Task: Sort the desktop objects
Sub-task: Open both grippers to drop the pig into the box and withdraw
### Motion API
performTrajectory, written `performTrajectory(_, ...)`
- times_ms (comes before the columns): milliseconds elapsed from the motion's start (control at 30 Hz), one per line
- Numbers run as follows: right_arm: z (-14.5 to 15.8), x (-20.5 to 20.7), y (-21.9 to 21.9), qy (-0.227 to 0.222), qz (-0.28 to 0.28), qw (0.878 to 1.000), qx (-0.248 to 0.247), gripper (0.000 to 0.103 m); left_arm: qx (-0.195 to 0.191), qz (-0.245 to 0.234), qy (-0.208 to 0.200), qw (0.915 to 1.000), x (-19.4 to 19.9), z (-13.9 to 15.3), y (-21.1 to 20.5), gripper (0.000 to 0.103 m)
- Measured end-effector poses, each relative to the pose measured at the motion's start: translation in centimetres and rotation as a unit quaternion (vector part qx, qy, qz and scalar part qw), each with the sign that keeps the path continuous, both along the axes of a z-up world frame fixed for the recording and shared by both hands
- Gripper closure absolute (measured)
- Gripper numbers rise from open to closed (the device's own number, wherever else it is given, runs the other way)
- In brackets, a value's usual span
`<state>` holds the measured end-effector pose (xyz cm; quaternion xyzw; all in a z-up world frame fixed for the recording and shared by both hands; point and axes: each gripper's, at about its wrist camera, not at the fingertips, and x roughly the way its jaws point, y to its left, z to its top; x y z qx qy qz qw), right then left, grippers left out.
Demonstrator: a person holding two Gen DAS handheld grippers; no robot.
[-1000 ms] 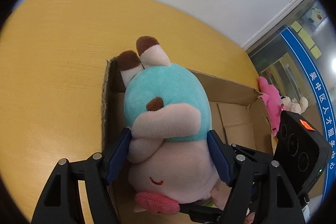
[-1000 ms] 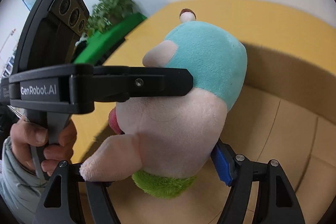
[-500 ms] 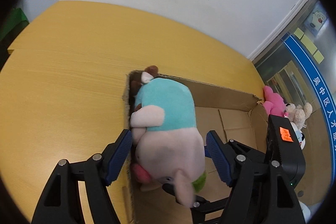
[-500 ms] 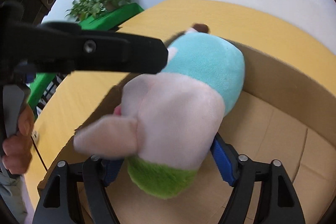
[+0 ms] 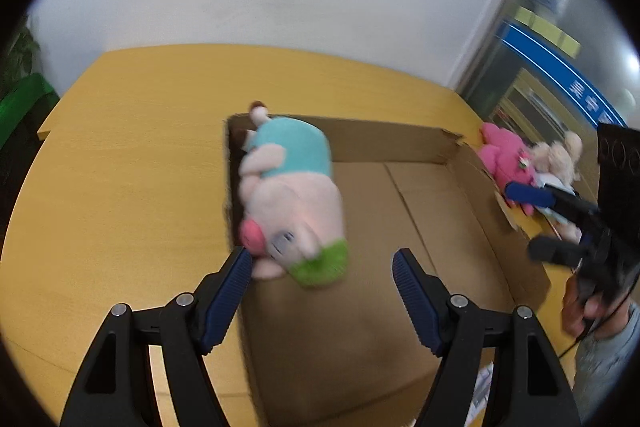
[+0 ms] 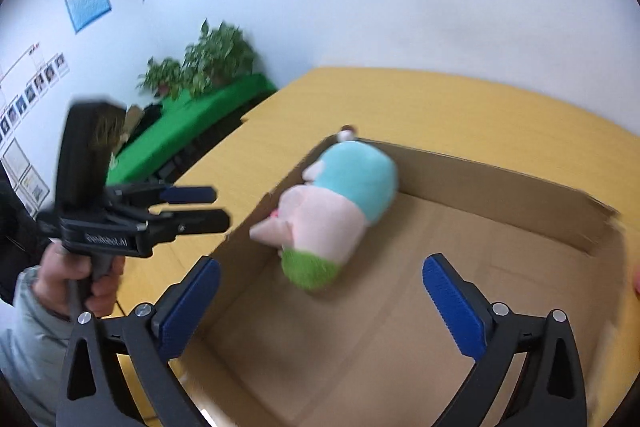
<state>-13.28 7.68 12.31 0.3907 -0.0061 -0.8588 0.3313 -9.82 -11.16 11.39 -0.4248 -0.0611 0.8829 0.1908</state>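
Note:
A plush toy (image 5: 292,195) with a teal head, pink body and green end lies on its side in the far left corner of an open cardboard box (image 5: 392,139). My left gripper (image 5: 322,261) hangs open above the box's left wall, short of the toy, with nothing between its pads. In the right wrist view the same toy (image 6: 332,211) rests against the box wall (image 6: 480,183). My right gripper (image 6: 320,265) is above the box floor, its jaws opening wide and empty. Each gripper also shows in the other's view: the left gripper (image 6: 218,207), the right gripper (image 5: 524,221).
The box sits on a yellow table (image 5: 120,167). A bright pink plush (image 5: 506,155) and a beige plush (image 5: 558,155) lie on the table just right of the box. A green-covered bench with potted plants (image 6: 208,59) stands beyond the table's left end.
Both grippers have let go of the plush toy and pulled back and up. The toy now lies loose in the box corner, and the right jaws have spread wider.

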Motion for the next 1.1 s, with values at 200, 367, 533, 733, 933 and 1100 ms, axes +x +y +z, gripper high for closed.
performTrajectory(200,-2.2,5.2,10.9,-0.041,-0.077,0.995,0.04,0.0,-0.026,-0.026,-0.009,0.9993,4.9,-2.8,3.1,0.03)
performTrajectory(367,-9.0,7.7,16.4,-0.118,-0.121,0.982,0.086,0.0,-0.031,-0.005,-0.039,0.9988,6.1,-5.0,2.8,0.03)
performTrajectory(533,-10.2,9.5,15.9,-0.091,-0.11,0.981,0.131,0.0,-0.029,-0.004,-0.06,0.9978,7.4,-6.5,2.2,0.03)
performTrajectory(733,-9.2,11.1,15.6,-0.06,-0.126,0.979,0.147,0.0,-0.033,-0.004,-0.07,0.997,8.8,-6.2,2.0,0.03)
performTrajectory(933,-1.1,16.8,16.1,0.06,-0.156,0.981,0.096,0.0,-0.025,0.036,0.045,0.998,11.9,0.2,2.4,0.03)
performTrajectory(1100,1.3,19.6,15.5,0.1,-0.169,0.978,0.068,0.0,-0.022,0.032,0.168,0.9851,16.8,5.8,5.7,0.022)
